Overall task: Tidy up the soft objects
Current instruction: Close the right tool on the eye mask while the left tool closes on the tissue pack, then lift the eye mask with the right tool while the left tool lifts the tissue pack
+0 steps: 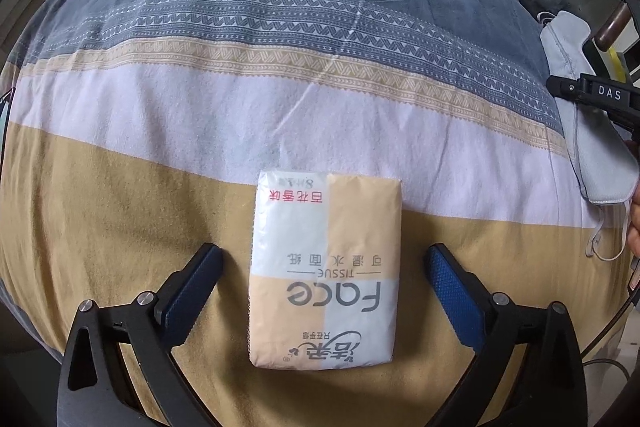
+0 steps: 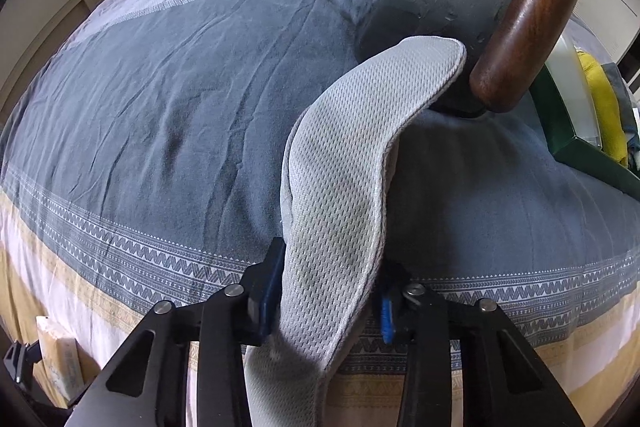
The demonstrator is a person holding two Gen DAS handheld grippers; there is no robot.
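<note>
Right gripper (image 2: 326, 291) clamps the grey mask (image 2: 340, 195) — ready to lift — while the left gripper (image 1: 324, 267) (fingers wide apart) straddles the tissue pack (image 1: 326, 267), needing only to close.

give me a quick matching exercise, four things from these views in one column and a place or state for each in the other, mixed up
Things:
1. tissue pack
2. grey mesh pad
3. left gripper
4. right gripper

Places or states:
A. shut on a soft grey item
B. lying flat on the striped bedspread, untouched
C. open, one finger on each side of a packet
D. lifted off the bed, curving up towards a wooden armrest

Pairs: 1-B, 2-D, 3-C, 4-A
</note>
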